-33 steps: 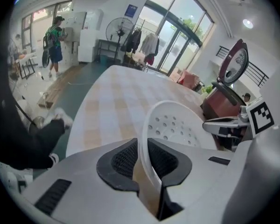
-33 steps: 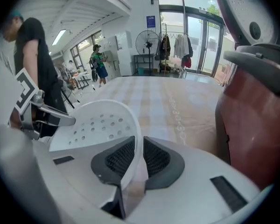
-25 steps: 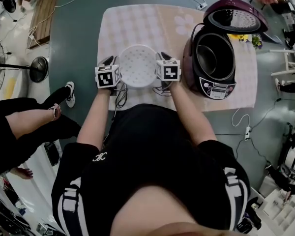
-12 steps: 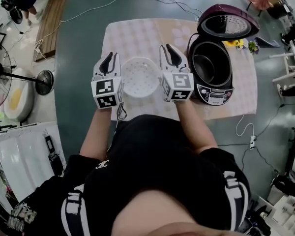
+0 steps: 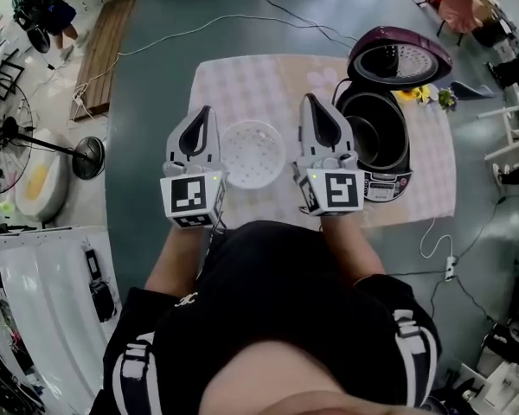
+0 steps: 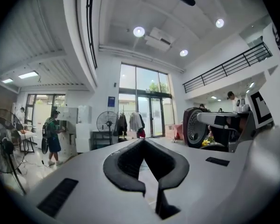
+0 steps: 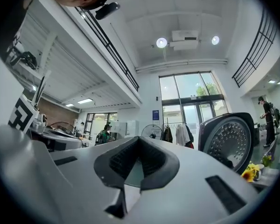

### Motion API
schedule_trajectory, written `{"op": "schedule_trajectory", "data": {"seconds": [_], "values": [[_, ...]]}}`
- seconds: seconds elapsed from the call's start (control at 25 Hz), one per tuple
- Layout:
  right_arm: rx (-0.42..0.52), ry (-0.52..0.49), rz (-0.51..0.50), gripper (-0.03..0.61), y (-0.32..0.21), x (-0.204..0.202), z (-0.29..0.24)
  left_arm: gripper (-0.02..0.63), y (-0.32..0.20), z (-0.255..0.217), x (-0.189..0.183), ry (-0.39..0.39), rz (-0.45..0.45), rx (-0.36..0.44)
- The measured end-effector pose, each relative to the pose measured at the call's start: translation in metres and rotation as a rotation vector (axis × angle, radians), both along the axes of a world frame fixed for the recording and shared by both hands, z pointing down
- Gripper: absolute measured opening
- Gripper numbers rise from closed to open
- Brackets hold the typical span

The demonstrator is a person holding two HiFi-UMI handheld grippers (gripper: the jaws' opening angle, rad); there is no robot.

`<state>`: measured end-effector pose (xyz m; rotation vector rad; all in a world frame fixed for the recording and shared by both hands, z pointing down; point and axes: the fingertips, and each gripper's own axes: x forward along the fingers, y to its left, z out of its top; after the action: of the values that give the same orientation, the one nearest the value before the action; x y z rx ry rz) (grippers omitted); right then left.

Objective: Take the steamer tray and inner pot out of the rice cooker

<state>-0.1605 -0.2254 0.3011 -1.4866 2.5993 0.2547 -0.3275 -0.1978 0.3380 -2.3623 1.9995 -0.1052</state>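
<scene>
Left gripper [image 5: 199, 126], right gripper [image 5: 318, 118]: fingers just closed together, nothing between them. Both raised above bench [image 5: 242, 80]. Steamer tray [image 5: 253, 152] on bench between grippers, clear of both. Inner pot [image 5: 374, 132] inside open rice cooker [image 5: 379, 182], right side.

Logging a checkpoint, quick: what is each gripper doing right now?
Left gripper: jaws just closed, shut, holding nothing.
Right gripper: jaws just closed, shut, holding nothing.

The steamer tray [image 5: 253, 152] lies at the table's [image 5: 242, 85] front edge. The rice cooker [image 5: 382, 182], inner pot [image 5: 376, 130] inside, stands at the right edge.
</scene>
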Motion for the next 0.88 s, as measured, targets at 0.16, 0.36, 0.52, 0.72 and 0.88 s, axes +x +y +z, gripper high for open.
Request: {"op": "schedule_trajectory", "data": {"seconds": [0.16, 0.36, 0.52, 0.72, 0.88], "values": [[-0.014, -0.005, 0.000, -0.002, -0.002, 0.004, 0.001, 0.003, 0.000, 0.002, 0.008, -0.013, 0.020, -0.022], [-0.038, -0.015, 0.015, 0.000, -0.004, 0.020, 0.006, 0.003, -0.003, 0.007, 0.021, -0.010, 0.033, -0.044], [-0.035, -0.012, 0.044, -0.002, -0.007, 0.038, 0.006, 0.003, -0.010, 0.010, 0.038, 0.002, 0.063, -0.054], [-0.043, -0.024, 0.088, -0.001, -0.005, 0.086, 0.010, 0.005, -0.018, 0.010, 0.082, -0.002, 0.098, -0.057], [-0.064, -0.016, 0.100, 0.000, -0.002, 0.132, 0.014, 0.003, -0.015, 0.008, 0.124, -0.003, 0.103, -0.058]]}}
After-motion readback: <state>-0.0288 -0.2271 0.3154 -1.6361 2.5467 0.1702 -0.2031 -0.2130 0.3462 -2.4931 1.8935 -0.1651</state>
